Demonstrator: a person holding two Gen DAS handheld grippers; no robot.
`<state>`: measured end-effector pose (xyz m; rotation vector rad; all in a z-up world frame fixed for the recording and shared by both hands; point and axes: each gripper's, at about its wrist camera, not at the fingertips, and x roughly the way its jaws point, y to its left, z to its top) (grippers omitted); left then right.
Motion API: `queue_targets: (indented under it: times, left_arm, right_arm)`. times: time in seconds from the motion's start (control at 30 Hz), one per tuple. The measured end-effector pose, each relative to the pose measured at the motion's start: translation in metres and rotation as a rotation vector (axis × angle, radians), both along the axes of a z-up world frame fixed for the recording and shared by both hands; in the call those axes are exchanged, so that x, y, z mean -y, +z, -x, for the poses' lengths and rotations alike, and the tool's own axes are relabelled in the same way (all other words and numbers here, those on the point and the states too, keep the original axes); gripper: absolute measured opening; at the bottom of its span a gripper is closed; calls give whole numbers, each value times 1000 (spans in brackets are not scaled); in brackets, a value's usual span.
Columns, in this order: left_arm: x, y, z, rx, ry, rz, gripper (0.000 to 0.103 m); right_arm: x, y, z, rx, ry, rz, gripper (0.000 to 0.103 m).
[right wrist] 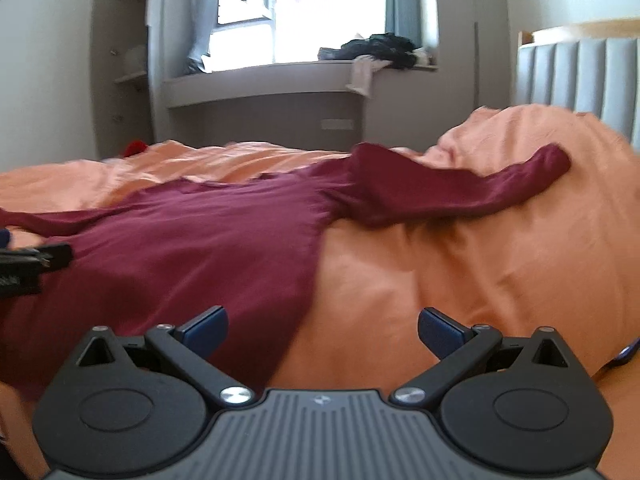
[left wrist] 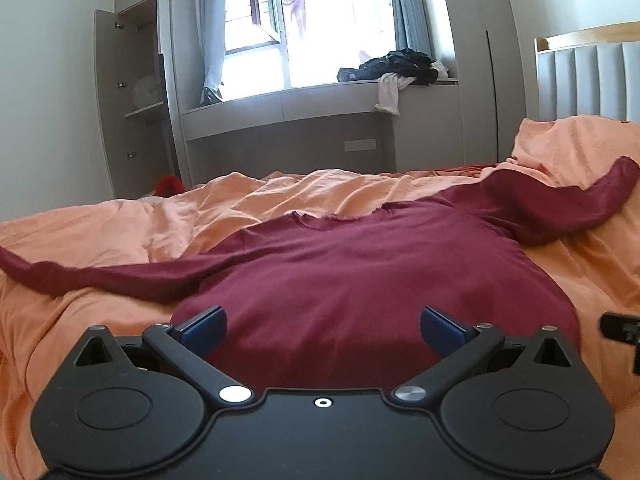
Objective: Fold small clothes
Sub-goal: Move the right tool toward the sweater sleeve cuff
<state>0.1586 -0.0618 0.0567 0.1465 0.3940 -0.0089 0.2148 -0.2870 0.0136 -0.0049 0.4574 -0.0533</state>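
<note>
While the red top (left wrist: 360, 264) lies flat on the orange bed (left wrist: 100, 232), both grippers (left wrist: 323, 330) (right wrist: 322, 330) wait wide open near its hem, ready to pinch it.

We see a maroon long-sleeved top (left wrist: 360, 264) lying flat on the orange bedsheet (left wrist: 120, 224), both sleeves spread outward.

Blown-out daylight from window (left wrist: 316, 28), dim interior, fisheye bending at edges, right view motion-blurred
</note>
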Motion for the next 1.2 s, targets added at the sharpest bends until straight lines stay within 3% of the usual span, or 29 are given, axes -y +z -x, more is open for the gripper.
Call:
queue_targets:
  times: [0.23,0.47,0.7,1.0,1.2]
  left_arm:
    - [3,-2,-46,-7,1,2,103]
    - [7,-10,-87,9,-29,23,103]
    - [11,-25,-103,51,-39,19,103]
    - [-7,-35,-113,20,-36,103,103]
    - [-7,-37,-118,-1,-29,102,103]
  right_arm:
    - [17,7,-32,10,-50,101,103]
    - [37,4,-66,-3,-80,139,103]
    - [59,-7,-84,-18,-115,147,103]
    - [70,-13,-104,-48,-169,164,103]
    - [86,-3,-112,42,-150,124,103]
